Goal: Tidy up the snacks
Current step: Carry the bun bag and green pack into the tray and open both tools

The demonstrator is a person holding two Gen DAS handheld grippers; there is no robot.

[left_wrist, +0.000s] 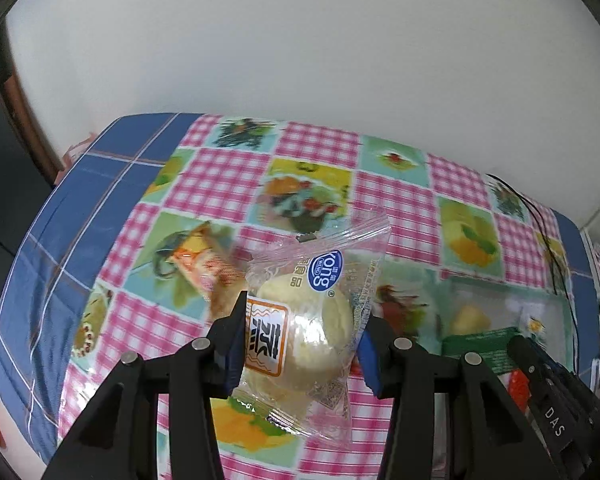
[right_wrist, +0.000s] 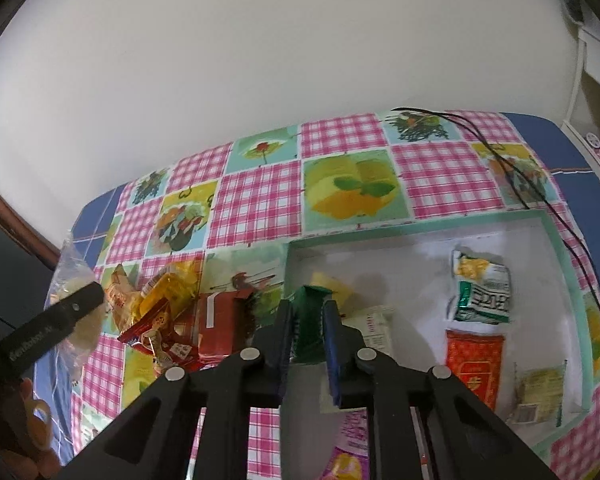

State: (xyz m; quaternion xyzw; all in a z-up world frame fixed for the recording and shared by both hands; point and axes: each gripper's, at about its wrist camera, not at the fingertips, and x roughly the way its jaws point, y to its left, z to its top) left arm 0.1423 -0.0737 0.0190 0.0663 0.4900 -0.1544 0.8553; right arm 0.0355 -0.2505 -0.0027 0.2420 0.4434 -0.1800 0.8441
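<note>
My left gripper [left_wrist: 302, 330] is shut on a clear-wrapped pale bun [left_wrist: 312, 328] with a blue round logo, held above the table. The bun and that gripper also show at the left edge of the right wrist view [right_wrist: 74, 304]. My right gripper [right_wrist: 306, 320] is shut on a green snack packet [right_wrist: 308, 320], held over the left part of a shallow white box with a mint rim [right_wrist: 420, 226]. Inside the box lie a green-white packet [right_wrist: 482, 292], a red packet [right_wrist: 474, 364], a pale yellow packet [right_wrist: 538, 394] and a yellow item [right_wrist: 332, 284].
A pile of red, orange and gold snack packets [right_wrist: 172, 320] lies on the pink-checked tablecloth [right_wrist: 256, 200] left of the box. A black cable [right_wrist: 540, 196] runs over the table's far right corner. A white wall stands behind. A pink packet [right_wrist: 348, 456] lies near the front edge.
</note>
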